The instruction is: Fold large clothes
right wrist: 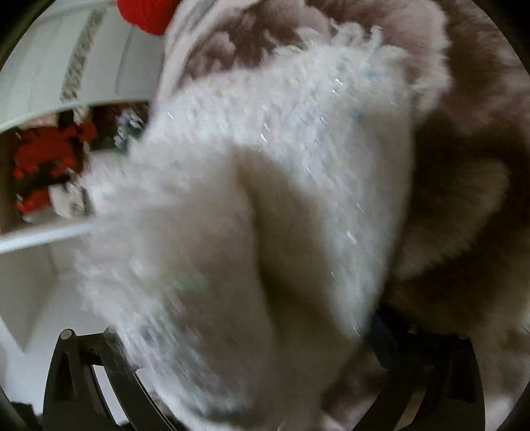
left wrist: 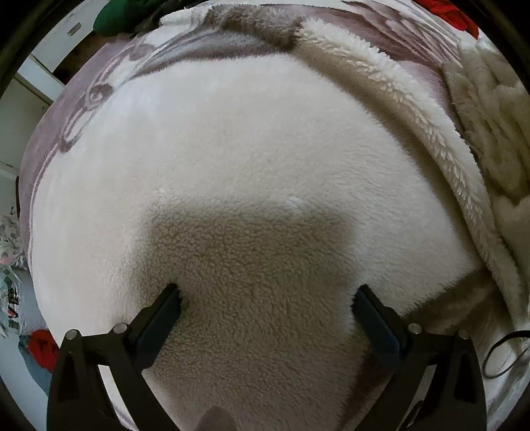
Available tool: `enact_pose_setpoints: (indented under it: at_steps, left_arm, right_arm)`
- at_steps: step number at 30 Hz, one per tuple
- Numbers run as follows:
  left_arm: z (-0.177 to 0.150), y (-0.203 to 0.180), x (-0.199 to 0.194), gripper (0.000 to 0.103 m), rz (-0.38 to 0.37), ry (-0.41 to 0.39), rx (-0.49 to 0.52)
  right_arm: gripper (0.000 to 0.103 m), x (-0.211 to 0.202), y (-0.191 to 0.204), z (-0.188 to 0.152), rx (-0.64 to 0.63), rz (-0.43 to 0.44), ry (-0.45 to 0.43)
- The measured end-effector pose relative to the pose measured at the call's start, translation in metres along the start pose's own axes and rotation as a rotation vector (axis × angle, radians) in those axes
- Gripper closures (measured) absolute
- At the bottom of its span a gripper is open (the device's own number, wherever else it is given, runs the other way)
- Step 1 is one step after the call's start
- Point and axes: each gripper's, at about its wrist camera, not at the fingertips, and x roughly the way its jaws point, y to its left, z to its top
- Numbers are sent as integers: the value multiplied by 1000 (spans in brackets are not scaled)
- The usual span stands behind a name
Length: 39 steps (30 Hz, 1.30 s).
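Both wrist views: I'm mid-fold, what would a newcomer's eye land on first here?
The white fleece fills nearly the whole left wrist view, with the left gripper spread open and its tips pressed into the pile. In the blurred right wrist view, a shaggy white fold bulges up across the right gripper, hiding its tips. Red cloth stands out at the top edge.

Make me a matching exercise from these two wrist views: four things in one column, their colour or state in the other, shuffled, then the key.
Things
1. left gripper
2. fleece garment
3. cable
4. bundle at the upper left edge

Colour or state
A. green
B. fingers spread, tips pressed on fleece
C. thin, black, lower right edge
D. cream-white, spread out

Pairs: 1-B, 2-D, 3-C, 4-A
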Motion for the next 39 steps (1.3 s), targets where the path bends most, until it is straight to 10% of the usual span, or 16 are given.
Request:
enact_pose_setpoints:
  at_steps: [7, 15, 20, 26, 31, 39]
  left_arm:
    - [17, -12, -10, 0, 32, 30, -7]
    - [44, -14, -88, 0, 17, -82, -11]
    - [50, -52, -122, 0, 25, -149, 92]
    - [27, -98, -117, 0, -11, -180, 209]
    - [12, -125, -107, 0, -56, -151, 237]
    - [-5, -143, -107, 0, -68, -147, 287]
  right_arm:
    - [59, -9, 7, -35, 217, 102, -219]
    - [62, -51, -57, -290, 924, 447, -652]
    - [46, -30, -87, -405, 1130, 355, -528]
    - [41, -119, -72, -390, 864, 66, -387]
    - [30, -167, -4, -310, 520, -45, -375]
    - [29, -59, 43, -154, 146, -217, -119]
